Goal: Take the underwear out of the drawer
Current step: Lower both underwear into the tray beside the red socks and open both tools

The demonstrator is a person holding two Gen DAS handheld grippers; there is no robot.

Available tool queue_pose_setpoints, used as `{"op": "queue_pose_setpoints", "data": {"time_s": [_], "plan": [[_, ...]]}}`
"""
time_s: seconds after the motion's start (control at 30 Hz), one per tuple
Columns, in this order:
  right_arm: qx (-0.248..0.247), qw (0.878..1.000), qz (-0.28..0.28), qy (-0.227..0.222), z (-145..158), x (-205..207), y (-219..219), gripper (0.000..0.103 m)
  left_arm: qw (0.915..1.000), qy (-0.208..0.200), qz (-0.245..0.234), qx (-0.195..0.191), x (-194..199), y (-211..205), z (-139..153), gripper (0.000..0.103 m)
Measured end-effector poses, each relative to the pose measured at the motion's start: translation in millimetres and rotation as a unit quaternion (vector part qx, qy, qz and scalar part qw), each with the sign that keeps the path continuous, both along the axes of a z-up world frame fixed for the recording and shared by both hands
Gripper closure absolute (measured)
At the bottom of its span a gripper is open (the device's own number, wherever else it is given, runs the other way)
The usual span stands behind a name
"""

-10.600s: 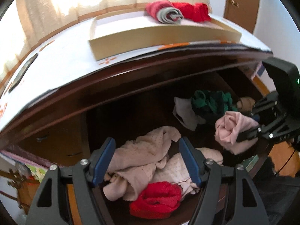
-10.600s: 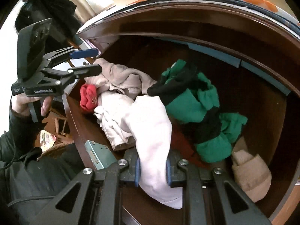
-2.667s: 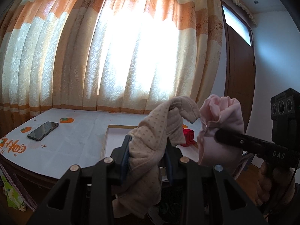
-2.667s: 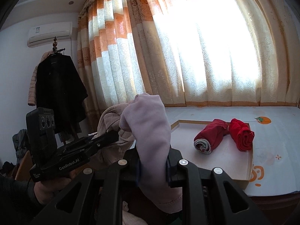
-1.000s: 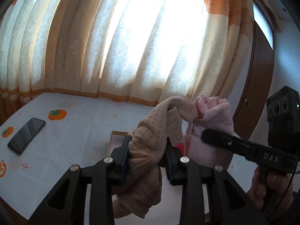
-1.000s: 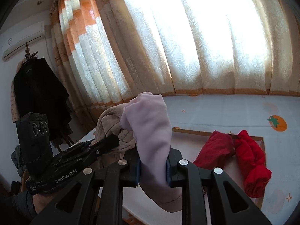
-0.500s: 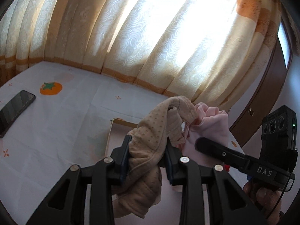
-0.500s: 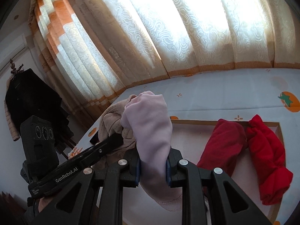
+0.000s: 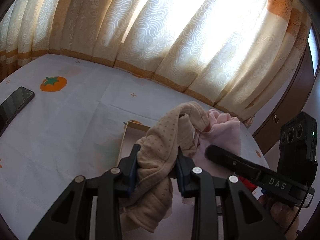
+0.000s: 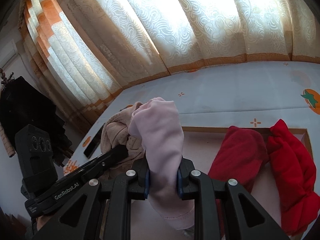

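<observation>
Underwear in two bunches: a beige dotted pair (image 9: 158,158) pinched in the left gripper (image 9: 157,171), a pale pink pair (image 10: 162,132) pinched in the right gripper (image 10: 162,178), side by side above the box (image 10: 236,129). Beyond, two red pieces (image 10: 260,160) lie inside it.

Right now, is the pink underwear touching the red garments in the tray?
Apart. In the right wrist view, bare tray floor shows between the pink underwear and red garments.
</observation>
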State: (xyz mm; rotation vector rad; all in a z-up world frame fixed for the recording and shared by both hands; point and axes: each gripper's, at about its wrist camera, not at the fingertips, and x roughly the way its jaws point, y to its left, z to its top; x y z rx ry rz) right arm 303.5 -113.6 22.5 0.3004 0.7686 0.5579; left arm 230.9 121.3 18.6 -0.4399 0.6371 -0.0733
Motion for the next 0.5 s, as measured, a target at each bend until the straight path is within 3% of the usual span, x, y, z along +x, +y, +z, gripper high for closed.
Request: {"op": "queue_pose_setpoints", "data": {"time_s": [0.17,0.23,0.37,0.5], "plan": [[-0.022,1.000,-0.012,-0.001,-3,7,0,0.080,1.0000,0.008,-0.001,0.003,9,-2,-7,0.069],[-0.027,0.999,-0.017,-0.003,-4,9,-2,0.071,1.0000,0.007,0.000,0.005,10,-3,-8,0.066],[-0.033,0.999,-0.025,-0.008,-3,9,-6,0.041,0.9999,0.002,0.005,0.012,10,-5,-6,0.060],[-0.040,0.999,-0.028,-0.017,3,1,-10,0.040,0.9994,-0.009,0.004,0.033,6,-9,1,0.045]]}}
